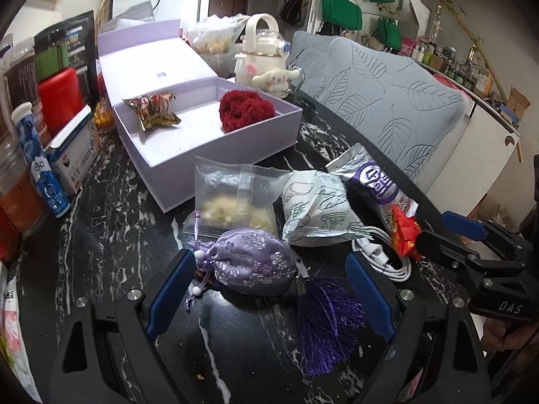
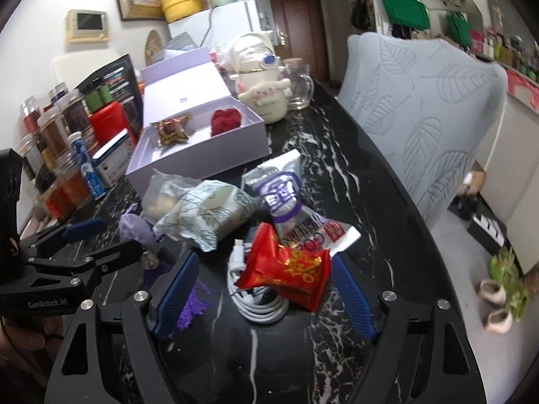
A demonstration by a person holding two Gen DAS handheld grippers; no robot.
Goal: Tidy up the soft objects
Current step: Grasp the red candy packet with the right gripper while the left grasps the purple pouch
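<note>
Left gripper [image 1: 269,289] spread wide, straddling purple sachet [image 1: 251,262]; right gripper [image 2: 262,293] likewise released around red packet [image 2: 289,269], likely both lining up grabs.

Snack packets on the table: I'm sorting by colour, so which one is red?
The small red packet with gold print, lying on the coiled white cable between the right gripper's open fingers. The others are purple-and-silver and pale green.

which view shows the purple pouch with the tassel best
The left wrist view: the purple pouch lies whole between the open left gripper fingers, tassel included. The right wrist view shows only part of it, partly hidden behind the left gripper.
</note>
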